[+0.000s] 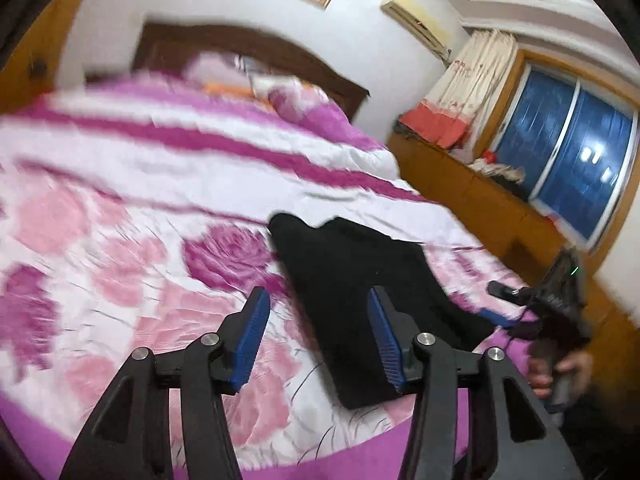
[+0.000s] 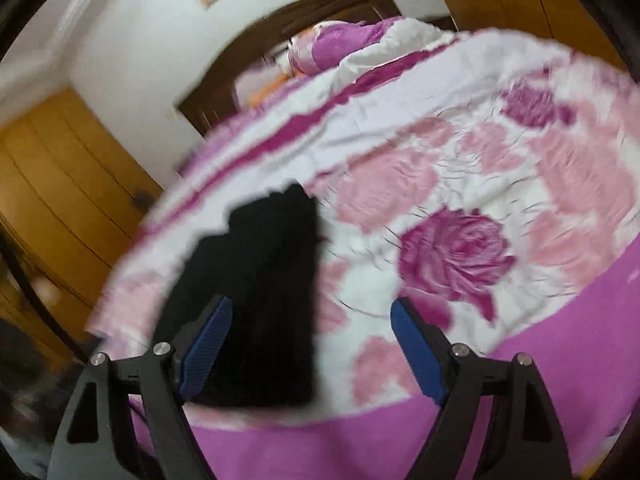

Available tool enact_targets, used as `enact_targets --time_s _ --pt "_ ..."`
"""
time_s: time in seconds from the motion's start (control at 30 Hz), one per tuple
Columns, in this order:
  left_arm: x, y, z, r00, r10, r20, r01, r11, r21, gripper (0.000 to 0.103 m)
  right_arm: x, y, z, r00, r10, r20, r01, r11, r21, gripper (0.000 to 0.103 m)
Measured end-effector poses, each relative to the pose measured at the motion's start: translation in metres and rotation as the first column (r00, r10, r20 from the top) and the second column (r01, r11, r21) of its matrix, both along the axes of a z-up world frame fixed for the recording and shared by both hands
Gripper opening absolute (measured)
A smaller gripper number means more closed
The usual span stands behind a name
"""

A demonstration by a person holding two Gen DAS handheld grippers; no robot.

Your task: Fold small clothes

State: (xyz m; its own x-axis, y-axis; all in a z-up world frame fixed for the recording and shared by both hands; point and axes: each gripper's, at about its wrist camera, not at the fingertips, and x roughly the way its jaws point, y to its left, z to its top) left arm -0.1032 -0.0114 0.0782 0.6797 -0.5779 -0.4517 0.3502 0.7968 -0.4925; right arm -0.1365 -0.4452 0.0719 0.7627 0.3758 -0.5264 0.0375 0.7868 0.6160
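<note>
Left wrist view, nearest item: my left gripper [image 1: 318, 330], blue pads spread apart with nothing between them, hanging over the bedspread [image 1: 120, 240]. Next out: black garment [image 1: 360, 280], folded into a long strip, lying flat on the floral cover near the foot edge of the bed; its near end sits behind my right-hand finger. At the right edge: the other gripper [image 1: 560, 300], held in a hand [image 1: 560, 372]. Beyond: pillows, dark headboard [image 1: 248, 48], framed picture, window.

Right wrist view, nearest item: my right gripper [image 2: 310, 344], jaws wide apart and empty. Black garment [image 2: 264, 264] lies behind its left finger. Farther: rose-print bedspread [image 2: 460, 200], headboard, wooden door.
</note>
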Motion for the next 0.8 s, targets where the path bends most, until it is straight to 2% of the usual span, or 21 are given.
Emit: enact_targets --time_s 0.07,0.13,0.2,0.23,0.3,0.33,0.37,0.43,0.47,0.5,0.53,0.6,0.63,0.67,0.73,0.8 --pt "0.035 0.009 -0.023 0.988 -0.029 -0.153 0.015 0.995 -0.097 0.046 0.005 -0.005 -0.001 0.999 -0.041 0.019 0.040 0.999 0.032 0.085" --pt "0.053 0.012 -0.041 0.966 -0.026 -0.258 -0.018 0.986 -0.168 0.046 0.007 0.003 0.002 0.999 -0.017 0.045 0.015 1.000 0.025 0.085" --pt "0.058 0.012 -0.057 0.949 -0.053 -0.312 -0.031 0.965 -0.260 0.046 0.006 0.029 0.009 0.997 0.059 0.058 -0.054 0.995 -0.081 0.085" --pt "0.057 0.007 -0.063 0.943 -0.080 -0.322 -0.014 0.959 -0.282 0.046 0.007 0.043 0.010 0.994 0.097 0.050 -0.088 0.984 -0.155 0.085" --pt "0.054 -0.006 -0.068 0.938 -0.120 -0.326 0.031 0.963 -0.266 0.046 0.006 0.074 0.005 0.985 0.174 0.002 -0.166 0.939 -0.301 0.084" --pt "0.052 -0.011 -0.068 0.942 -0.124 -0.313 0.043 0.966 -0.253 0.046 0.007 0.086 -0.001 0.979 0.199 -0.032 -0.198 0.922 -0.334 0.060" --pt "0.051 -0.016 -0.065 0.946 -0.133 -0.295 0.059 0.967 -0.248 0.047 0.007 0.097 -0.011 0.973 0.215 -0.078 -0.229 0.906 -0.355 0.016" --pt "0.056 -0.019 -0.062 0.941 -0.165 -0.296 0.087 0.962 -0.260 0.048 0.003 0.116 -0.028 0.962 0.227 -0.150 -0.269 0.870 -0.412 0.016" --pt "0.061 -0.021 -0.060 0.938 -0.173 -0.301 0.094 0.961 -0.262 0.049 -0.002 0.121 -0.030 0.957 0.246 -0.155 -0.289 0.856 -0.430 0.016" --pt "0.065 -0.022 -0.059 0.936 -0.178 -0.303 0.099 0.961 -0.260 0.050 -0.003 0.118 -0.030 0.957 0.250 -0.149 -0.290 0.861 -0.417 0.016" --pt "0.070 -0.024 -0.059 0.934 -0.187 -0.306 0.107 0.960 -0.259 0.053 -0.003 0.107 -0.028 0.959 0.247 -0.136 -0.280 0.893 -0.353 0.016" --pt "0.088 -0.031 -0.062 0.915 -0.224 -0.334 0.136 0.954 -0.267 0.056 0.000 0.079 -0.026 0.968 0.228 -0.108 -0.246 0.949 -0.199 0.023" --pt "0.096 -0.035 -0.063 0.907 -0.244 -0.344 0.148 0.948 -0.282 0.056 0.004 0.066 -0.028 0.971 0.215 -0.109 -0.227 0.966 -0.121 0.053" --pt "0.105 -0.039 -0.064 0.898 -0.263 -0.351 0.159 0.941 -0.299 0.056 0.013 0.049 -0.034 0.973 0.192 -0.126 -0.195 0.981 -0.013 0.103" --pt "0.120 -0.050 -0.063 0.901 -0.261 -0.346 0.157 0.940 -0.302 0.056 0.031 0.028 -0.051 0.970 0.181 -0.162 -0.153 0.973 0.171 0.103" --pt "0.131 -0.069 -0.061 0.909 -0.230 -0.348 0.148 0.958 -0.247 0.055 0.053 0.024 -0.063 0.959 0.196 -0.207 -0.144 0.960 0.241 0.103"
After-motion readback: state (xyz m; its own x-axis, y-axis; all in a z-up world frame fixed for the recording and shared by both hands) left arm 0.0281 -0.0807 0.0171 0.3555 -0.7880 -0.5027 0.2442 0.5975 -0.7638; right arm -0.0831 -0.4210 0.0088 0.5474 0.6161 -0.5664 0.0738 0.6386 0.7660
